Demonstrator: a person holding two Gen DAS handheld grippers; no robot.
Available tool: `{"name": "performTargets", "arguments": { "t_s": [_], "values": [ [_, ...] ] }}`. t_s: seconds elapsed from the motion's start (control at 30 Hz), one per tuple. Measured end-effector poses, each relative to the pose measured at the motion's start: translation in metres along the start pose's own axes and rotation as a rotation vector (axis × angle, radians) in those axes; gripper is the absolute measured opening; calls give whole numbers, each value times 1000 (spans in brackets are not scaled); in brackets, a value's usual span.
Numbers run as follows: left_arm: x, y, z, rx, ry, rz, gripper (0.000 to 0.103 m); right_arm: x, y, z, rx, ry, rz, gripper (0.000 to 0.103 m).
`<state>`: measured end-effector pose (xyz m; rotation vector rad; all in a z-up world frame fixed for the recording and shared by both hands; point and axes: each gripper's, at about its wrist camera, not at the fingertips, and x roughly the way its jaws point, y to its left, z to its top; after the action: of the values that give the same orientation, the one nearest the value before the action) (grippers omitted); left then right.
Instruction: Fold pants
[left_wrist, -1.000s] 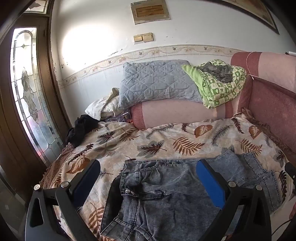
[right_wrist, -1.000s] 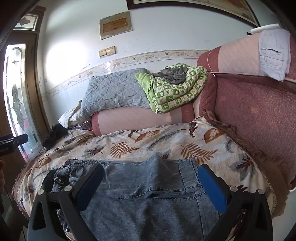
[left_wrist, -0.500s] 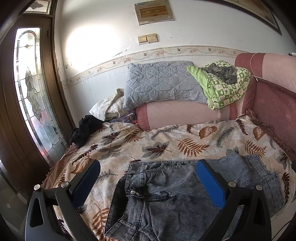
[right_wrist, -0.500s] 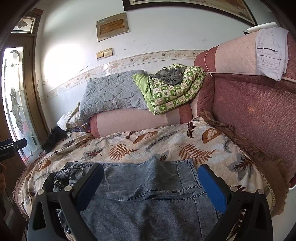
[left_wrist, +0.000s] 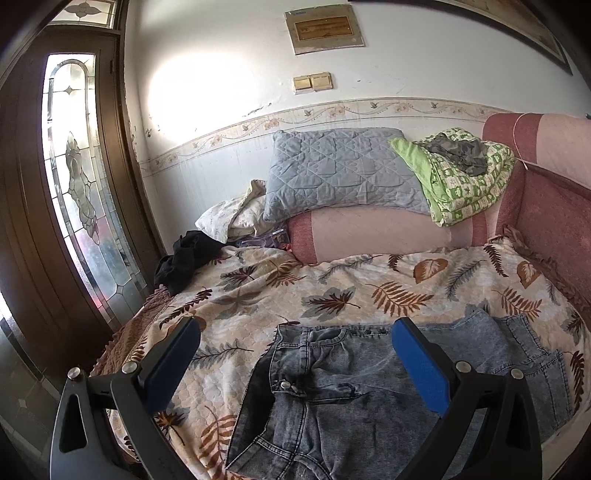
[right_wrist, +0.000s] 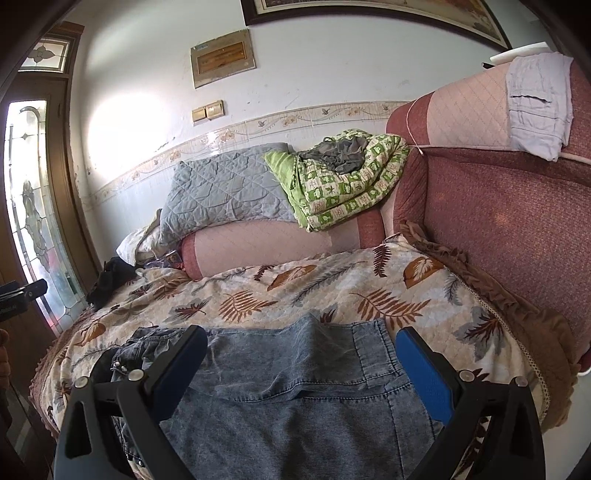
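Grey-blue washed denim pants (left_wrist: 343, 391) lie on the leaf-print bedspread (left_wrist: 295, 288), waistband and button to the left, leg hems to the right. In the right wrist view the pants (right_wrist: 288, 391) lie flat with the hems at the right. My left gripper (left_wrist: 295, 354) is open and empty, hovering over the waistband end. My right gripper (right_wrist: 301, 354) is open and empty, hovering over the leg end. Part of the left gripper also shows at the left edge of the right wrist view (right_wrist: 22, 293).
A grey quilted pillow (left_wrist: 340, 173) and a green patterned blanket (left_wrist: 461, 181) rest on a pink bolster (left_wrist: 376, 232) at the back. A black garment (left_wrist: 184, 258) lies at the far left. A red padded headboard (right_wrist: 509, 221) borders the right. A glass door (left_wrist: 77, 199) stands left.
Both grippers have drawn back and up a little from the pants, so more bedspread shows beyond them. Both stay open. The pants have not moved.
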<state>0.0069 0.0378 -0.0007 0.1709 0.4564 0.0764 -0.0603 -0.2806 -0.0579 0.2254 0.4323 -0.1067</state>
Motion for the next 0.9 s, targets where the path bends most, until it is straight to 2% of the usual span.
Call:
{"name": "performTargets", "arguments": {
  "t_s": [0.17,0.3,0.37,0.5,0.57,0.7,0.9],
  "values": [
    [8,1,-3,6,13,4,103,6,1,-2,-2,21,9,103],
    [32,5,-13,9,80,-6,103,16,-2,-6,-6,48,5,103],
    [53,5,-23,25,136,-13,103,24,-8,-9,2,75,5,103],
    [109,9,-52,44,317,-43,103,49,-30,-14,17,158,-29,103],
    [137,12,-66,54,394,-43,103,70,-48,-16,44,213,-43,103],
    [184,24,-77,76,470,-18,103,126,-87,-11,109,324,-49,103],
    [253,61,-60,32,514,12,103,210,-131,3,194,429,-62,101]
  ]
}}
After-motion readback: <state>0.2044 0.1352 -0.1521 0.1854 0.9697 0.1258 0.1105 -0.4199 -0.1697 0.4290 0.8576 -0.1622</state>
